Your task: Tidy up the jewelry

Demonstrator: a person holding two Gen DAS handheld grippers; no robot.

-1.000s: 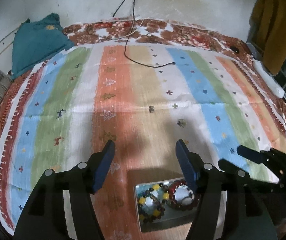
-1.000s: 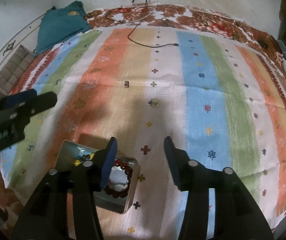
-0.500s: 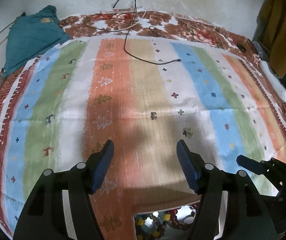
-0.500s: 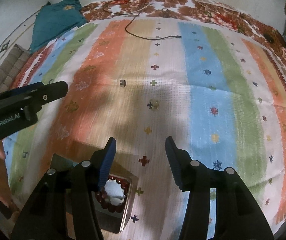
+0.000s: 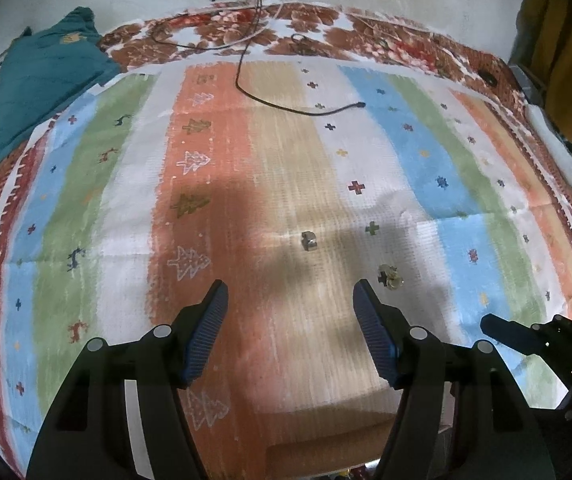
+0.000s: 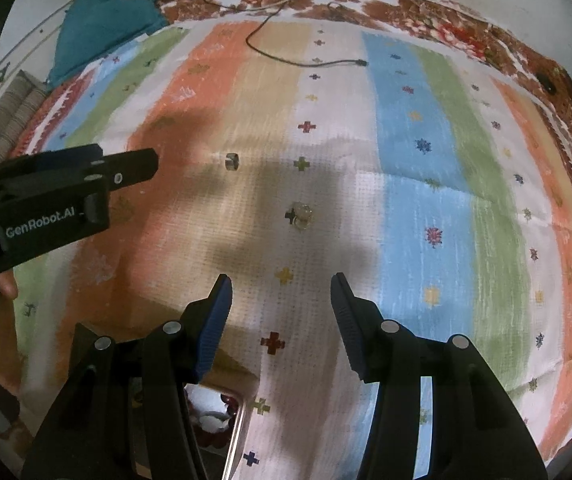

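Both grippers hanging over the striped woven bedspread point(image 5: 213, 184), jaws apart, nothing in them

Biggest to smallest: crumpled teal cloth point(image 5: 45, 76) at the far left corner, thin black cable point(image 5: 286, 106) snaking across the far stripes. Left gripper point(image 5: 288, 332) and right gripper point(image 6: 279, 322) are both spread wide. Shiny metal tin point(image 6: 233, 432) sits under the right one. Chunky silver ring point(image 5: 309, 240) and small clear-stone earring point(image 5: 390, 276) lie ahead, unblocked.

Both wrist cameras look forward and down over the striped cloth point(image 5: 286, 184), sharing its middle from neighbouring angles.

Open striped cloth point(image 5: 277, 184) lies ahead of both grippers, broken only by 2 small pieces, a ring point(image 5: 309, 240) and a trinket point(image 5: 389, 276), and a far cable point(image 5: 286, 106).
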